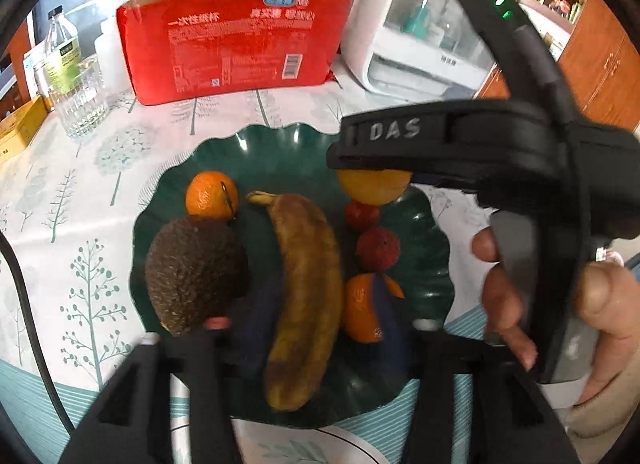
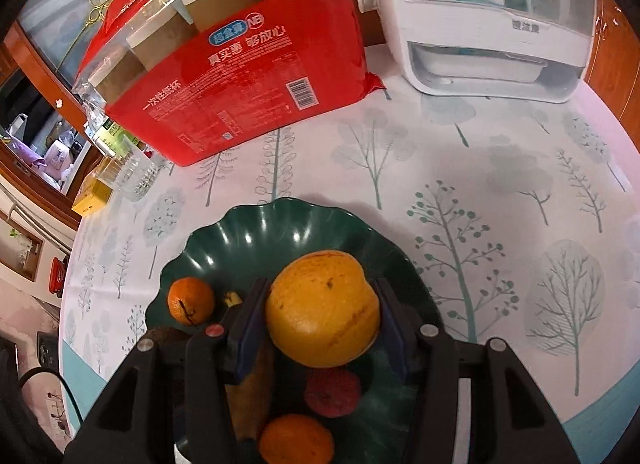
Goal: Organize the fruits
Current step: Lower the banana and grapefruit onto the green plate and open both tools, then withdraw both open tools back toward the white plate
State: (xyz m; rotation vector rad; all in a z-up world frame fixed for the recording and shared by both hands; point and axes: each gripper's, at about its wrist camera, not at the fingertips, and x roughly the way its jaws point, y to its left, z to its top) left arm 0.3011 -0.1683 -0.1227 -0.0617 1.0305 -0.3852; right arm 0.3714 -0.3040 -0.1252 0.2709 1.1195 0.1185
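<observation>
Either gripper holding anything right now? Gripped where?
Right gripper holds the big orange, pads on its two sides, above the green plate. Left gripper is open, empty.

one banana (image 1: 306, 296), one avocado (image 1: 194, 272), two lychees (image 1: 378, 248), three oranges (image 1: 212, 194)

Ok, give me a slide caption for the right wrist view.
Right hand-held gripper holds a large round orange fruit over the dark green scalloped plate.

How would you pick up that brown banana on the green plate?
Grip the banana across its thick middle, coming straight down from above. It lies flat and lengthwise on the plate, with the avocado close on one side, so squeeze its long sides, not its ends.
</observation>
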